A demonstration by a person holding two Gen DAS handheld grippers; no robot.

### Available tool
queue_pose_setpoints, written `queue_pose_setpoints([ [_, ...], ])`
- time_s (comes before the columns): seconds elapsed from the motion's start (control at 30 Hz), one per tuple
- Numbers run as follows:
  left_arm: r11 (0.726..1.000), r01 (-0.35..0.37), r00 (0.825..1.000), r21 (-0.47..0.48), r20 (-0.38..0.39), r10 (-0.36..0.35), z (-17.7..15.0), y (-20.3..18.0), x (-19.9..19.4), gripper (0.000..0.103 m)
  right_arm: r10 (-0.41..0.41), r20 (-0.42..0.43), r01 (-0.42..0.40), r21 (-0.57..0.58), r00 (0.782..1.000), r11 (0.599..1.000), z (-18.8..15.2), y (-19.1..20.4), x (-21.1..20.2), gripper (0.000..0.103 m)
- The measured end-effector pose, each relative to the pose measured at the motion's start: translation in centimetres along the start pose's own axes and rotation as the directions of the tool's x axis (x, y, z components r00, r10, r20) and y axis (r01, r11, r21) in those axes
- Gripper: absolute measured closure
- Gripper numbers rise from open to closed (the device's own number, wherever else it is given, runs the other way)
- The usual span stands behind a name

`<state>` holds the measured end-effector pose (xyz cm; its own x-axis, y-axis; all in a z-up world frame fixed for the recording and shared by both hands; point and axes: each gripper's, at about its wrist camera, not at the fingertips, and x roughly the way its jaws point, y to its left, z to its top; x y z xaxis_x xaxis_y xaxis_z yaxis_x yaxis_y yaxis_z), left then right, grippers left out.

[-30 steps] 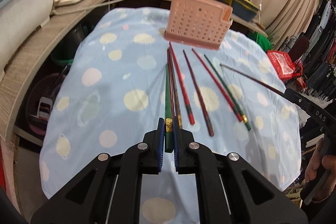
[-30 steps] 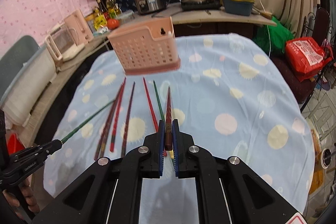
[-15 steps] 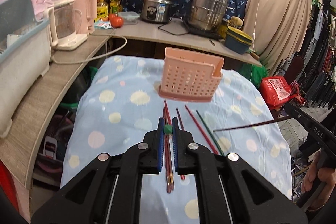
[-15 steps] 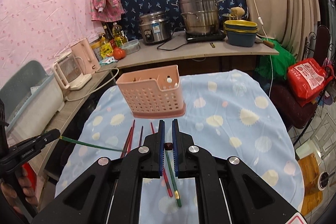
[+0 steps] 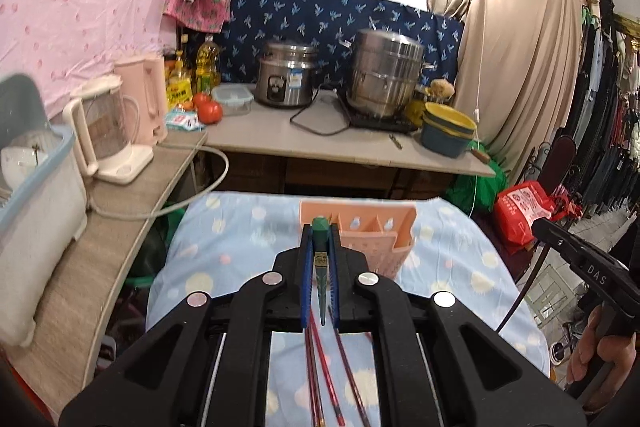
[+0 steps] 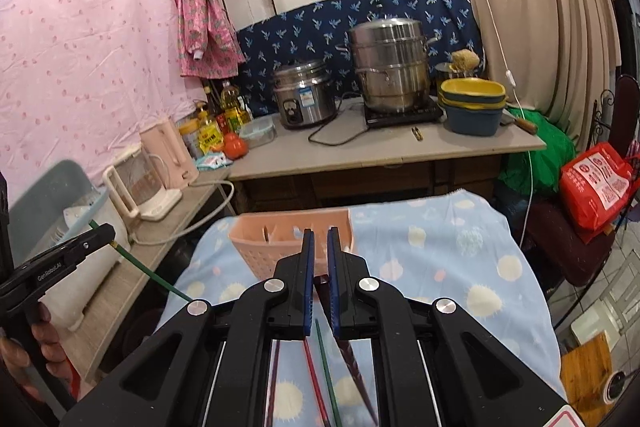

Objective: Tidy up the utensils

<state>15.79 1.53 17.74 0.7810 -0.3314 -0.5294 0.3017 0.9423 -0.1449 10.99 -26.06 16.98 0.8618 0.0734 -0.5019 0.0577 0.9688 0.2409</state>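
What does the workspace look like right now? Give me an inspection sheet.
Surface: table under a blue spotted cloth.
Job's things: pink utensil basket upright at the far end; several chopsticks lying loose on the cloth.
Clutter: nothing seen on the table.
Grippers: left gripper shut on green chopstick; right gripper shut on dark red chopstick.
Cables: black cord on the counter; white hose off the side shelf.
Surroundings: rice cooker, steamer pot, kettles.

two tongs (image 5: 320, 227), one pink basket (image 5: 384, 243), two steel pots (image 5: 384, 75)
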Motion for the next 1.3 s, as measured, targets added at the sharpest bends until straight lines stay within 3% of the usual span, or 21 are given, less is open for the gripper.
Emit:
queue_pose_setpoints([
  [0.03,1.0,0.002,1.0,0.005,0.013,-0.002,0.9,-0.2,0.1,0.096,0.008,0.011,-0.008,-0.002,1.0,1.0,0.9,0.2,0.2,0.102],
  [0.2,1.0,-0.002,0.998,0.021,0.066,0.001,4.9,-1.0,0.9,0.096,0.007,0.066,-0.005,-0.03,0.998,1.0,4.7,1.5,1.3,0.102],
  [0.33,1.0,-0.005,0.996,0.025,0.086,0.003,6.9,-1.2,1.6,0.096,0.007,0.052,-0.005,-0.04,0.999,0.999,5.8,1.9,2.9,0.102],
  [0.53,1.0,0.004,0.999,0.013,0.05,-0.005,4.9,-0.3,2.7,0.096,0.002,-0.076,-0.003,-0.016,0.997,1.0,0.3,0.5,5.3,0.102],
  [0.77,1.0,-0.028,1.0,-0.012,-0.006,0.028,1.8,2.1,3.3,0.096,0.007,-0.219,0.002,0.042,0.976,0.999,-7.0,-0.8,6.8,0.098],
  [1.0,0.994,-0.103,0.994,-0.044,-0.044,0.101,-0.7,5.4,2.6,0.096,0.031,-0.293,-0.027,0.017,0.956,0.999,-10.2,1.2,7.7,0.098],
  [1.3,0.968,-0.235,0.97,-0.083,-0.085,0.228,-2.8,10.7,3.3,0.096,0.081,-0.383,-0.108,-0.049,0.92,0.993,-13.0,6.7,11.1,0.098],
])
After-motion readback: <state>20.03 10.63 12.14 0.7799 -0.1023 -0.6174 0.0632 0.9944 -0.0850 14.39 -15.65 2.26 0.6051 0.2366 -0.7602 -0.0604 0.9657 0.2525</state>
